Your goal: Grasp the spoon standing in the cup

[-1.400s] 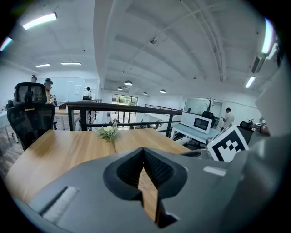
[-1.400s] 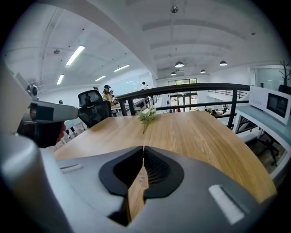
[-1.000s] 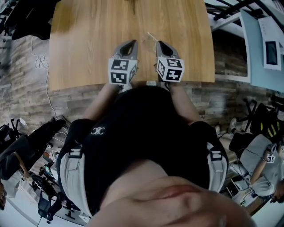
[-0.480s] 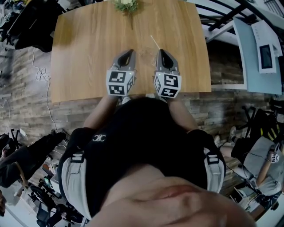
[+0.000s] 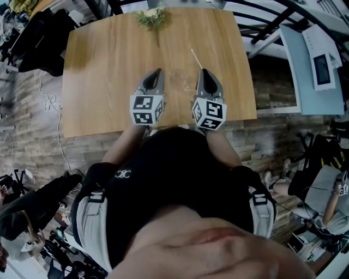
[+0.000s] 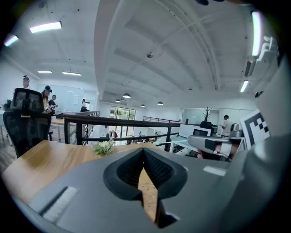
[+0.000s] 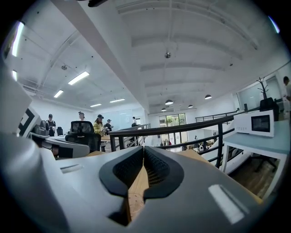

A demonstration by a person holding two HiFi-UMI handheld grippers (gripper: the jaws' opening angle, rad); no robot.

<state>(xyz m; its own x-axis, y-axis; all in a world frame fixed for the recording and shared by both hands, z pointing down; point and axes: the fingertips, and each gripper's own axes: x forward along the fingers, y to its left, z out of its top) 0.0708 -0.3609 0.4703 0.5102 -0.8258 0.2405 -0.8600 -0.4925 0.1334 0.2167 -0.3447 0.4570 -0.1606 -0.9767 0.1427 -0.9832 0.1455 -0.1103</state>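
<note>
Spoon (image 5: 195,58) shows as a thin pale stick over the wooden table (image 5: 98,76), just beyond the tip of the right gripper (image 5: 202,71). That gripper and the left gripper (image 5: 157,72) both have their jaws pressed together on nothing. Since half a second ago the right gripper has drawn slightly away from the left, and the flowers (image 5: 150,16) at the table's far edge have come fully into view.

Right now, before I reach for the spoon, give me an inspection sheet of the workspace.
Surface: wooden table.
Job's things: thin spoon slanting just ahead of the right gripper; cup too faint to make out.
Clutter: small plant at the far edge.
Grippers: left gripper and right gripper both shut, empty, over the table.
Cables: white cable on the floor left of the table.
Surroundings: open office, railing, white desk at right.
</note>
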